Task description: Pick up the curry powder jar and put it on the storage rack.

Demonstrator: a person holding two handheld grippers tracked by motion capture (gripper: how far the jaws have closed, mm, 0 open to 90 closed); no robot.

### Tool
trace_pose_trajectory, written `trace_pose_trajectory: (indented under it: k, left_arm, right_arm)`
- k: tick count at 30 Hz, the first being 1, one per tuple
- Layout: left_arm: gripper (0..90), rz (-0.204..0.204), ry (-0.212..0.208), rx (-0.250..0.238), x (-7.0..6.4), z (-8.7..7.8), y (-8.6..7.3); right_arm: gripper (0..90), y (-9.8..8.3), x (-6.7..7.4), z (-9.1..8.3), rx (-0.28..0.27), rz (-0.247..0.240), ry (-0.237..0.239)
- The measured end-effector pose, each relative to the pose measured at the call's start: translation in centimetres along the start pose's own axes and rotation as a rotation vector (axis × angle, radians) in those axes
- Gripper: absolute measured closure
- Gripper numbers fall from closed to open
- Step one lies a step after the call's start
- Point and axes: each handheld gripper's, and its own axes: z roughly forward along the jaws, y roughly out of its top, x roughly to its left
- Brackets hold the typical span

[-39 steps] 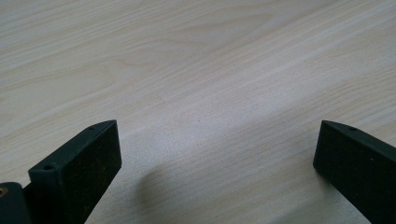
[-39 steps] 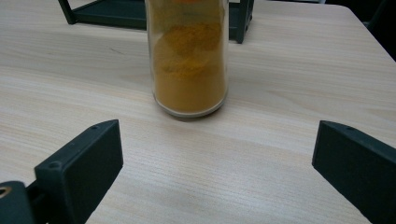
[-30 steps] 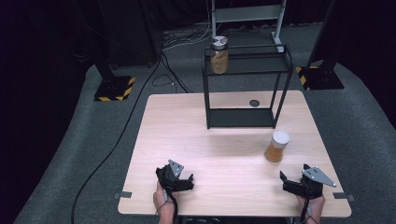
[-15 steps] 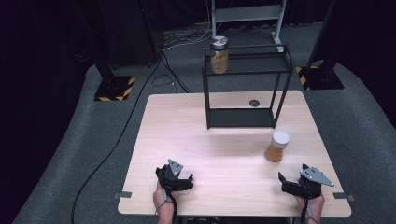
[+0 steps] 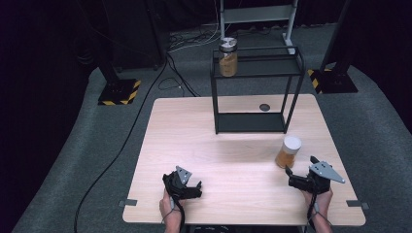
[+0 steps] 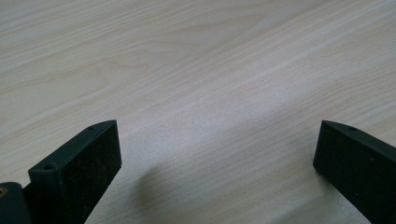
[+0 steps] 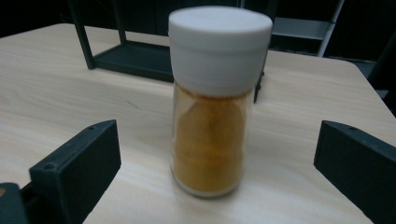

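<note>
1. The high view is looking forward and down over the whole table.
2. The left gripper view is facing bare tabletop closely.
3. The right gripper view is facing the rack low; both are sharing tabletop with the high view.

Black wire-frame shelf rack at far middle of the pale wooden table. Silver-lidded glass jar on its top shelf (left end). White-capped jar of orange powder before the rack, right, just ahead of the right gripper.
</note>
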Motion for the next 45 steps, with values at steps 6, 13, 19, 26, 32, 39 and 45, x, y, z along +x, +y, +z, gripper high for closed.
trace_pose_trajectory:
  k: [6, 13, 19, 26, 32, 39, 45]
  left_arm:
    - [0.2, -0.011, -0.014, 0.003, 0.3, 0.1, 0.1]
    - [0.2, -0.005, -0.02, 0.003, 0.4, 0.2, 0.1]
    - [0.2, -0.008, -0.023, 0.004, 0.5, 0.2, 0.1]
    - [0.3, -0.011, -0.025, 0.005, 0.6, 0.2, 0.2]
    - [0.4, -0.012, -0.024, 0.006, 0.6, 0.2, 0.2]
    - [0.5, -0.015, -0.024, 0.007, 0.6, 0.2, 0.2]
    - [0.6, -0.016, -0.023, 0.008, 0.6, 0.2, 0.2]
  right_arm:
    - [0.0, 0.2, -0.5, 2.0, -0.054, 0.04, 0.022]
    - [0.0, -0.2, -0.9, 3.7, -0.099, 0.071, 0.017]
    - [0.3, -0.1, -0.6, 4.8, -0.115, 0.072, 0.01]
    - [32.7, -0.4, 0.2, 5.2, -0.164, 0.08, -0.032]
    - [33.1, -0.7, 0.4, 5.2, -0.173, 0.074, -0.041]
    - [33.2, -0.3, 0.0, 5.0, -0.164, 0.069, -0.026]
    - [33.2, 0.4, -0.4, 4.5, -0.169, 0.065, -0.017]
